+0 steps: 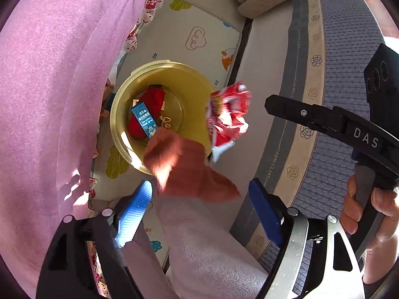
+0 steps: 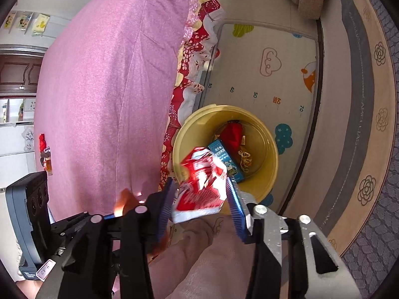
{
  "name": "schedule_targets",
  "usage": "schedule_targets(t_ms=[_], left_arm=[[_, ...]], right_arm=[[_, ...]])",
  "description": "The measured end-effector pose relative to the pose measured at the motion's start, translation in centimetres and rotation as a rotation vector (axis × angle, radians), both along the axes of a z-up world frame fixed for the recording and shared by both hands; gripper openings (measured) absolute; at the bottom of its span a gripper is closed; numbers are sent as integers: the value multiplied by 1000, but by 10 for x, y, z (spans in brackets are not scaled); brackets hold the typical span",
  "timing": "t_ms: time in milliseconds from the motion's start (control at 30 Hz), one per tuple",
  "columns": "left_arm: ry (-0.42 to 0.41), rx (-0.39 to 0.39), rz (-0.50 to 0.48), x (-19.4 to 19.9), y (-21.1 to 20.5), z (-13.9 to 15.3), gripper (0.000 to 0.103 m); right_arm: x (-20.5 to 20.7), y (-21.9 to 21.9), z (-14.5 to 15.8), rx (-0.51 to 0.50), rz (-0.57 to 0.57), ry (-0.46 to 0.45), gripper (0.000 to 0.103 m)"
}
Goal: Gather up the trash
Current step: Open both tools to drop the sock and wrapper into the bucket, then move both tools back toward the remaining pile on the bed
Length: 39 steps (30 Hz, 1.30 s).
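A yellow bin (image 1: 124, 114) stands on the play mat; it also shows in the right wrist view (image 2: 269, 174). Inside lie a blue box (image 1: 146, 120), a red bag (image 1: 152, 97) and small scraps. A red-and-white crumpled wrapper (image 1: 228, 115) hangs in the air at the bin's right rim, blurred; in the right wrist view the wrapper (image 2: 202, 184) sits between the spread pads, touching neither clearly. My right gripper (image 2: 200, 196) is open. My left gripper (image 1: 199, 201) is open, with a blurred brown paper piece (image 1: 184, 164) loose above it, over the bin's near rim.
A pink blanket (image 1: 49, 87) hangs at the left over a red flowered sheet (image 2: 189, 57). The cartoon play mat (image 1: 194, 39) lies under the bin. A grey-and-beige rug (image 1: 324, 74) curves at the right. A pink-clad leg (image 1: 204, 244) is below the grippers.
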<state>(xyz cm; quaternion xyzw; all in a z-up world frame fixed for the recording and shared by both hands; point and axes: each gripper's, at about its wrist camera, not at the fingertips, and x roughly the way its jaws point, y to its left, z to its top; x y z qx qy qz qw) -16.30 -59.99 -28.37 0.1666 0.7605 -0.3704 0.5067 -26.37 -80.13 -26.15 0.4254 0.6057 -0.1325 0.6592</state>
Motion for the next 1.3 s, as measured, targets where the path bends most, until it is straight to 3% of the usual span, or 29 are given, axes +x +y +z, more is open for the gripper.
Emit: schedule_targets(t_ms=[333, 667, 967, 1300], left_arm=[[-18, 44, 40, 7, 9, -5, 80], [-72, -36, 144, 38, 46, 43, 80], [-148, -54, 310, 80, 154, 75, 81], [-264, -13, 574, 131, 316, 98, 81]], right_arm=[[1, -4, 10, 14, -17, -14, 44], [49, 37, 47, -9, 85, -67, 45], [113, 134, 83, -19, 234, -143, 45], [188, 265, 113, -13, 392, -225, 45]])
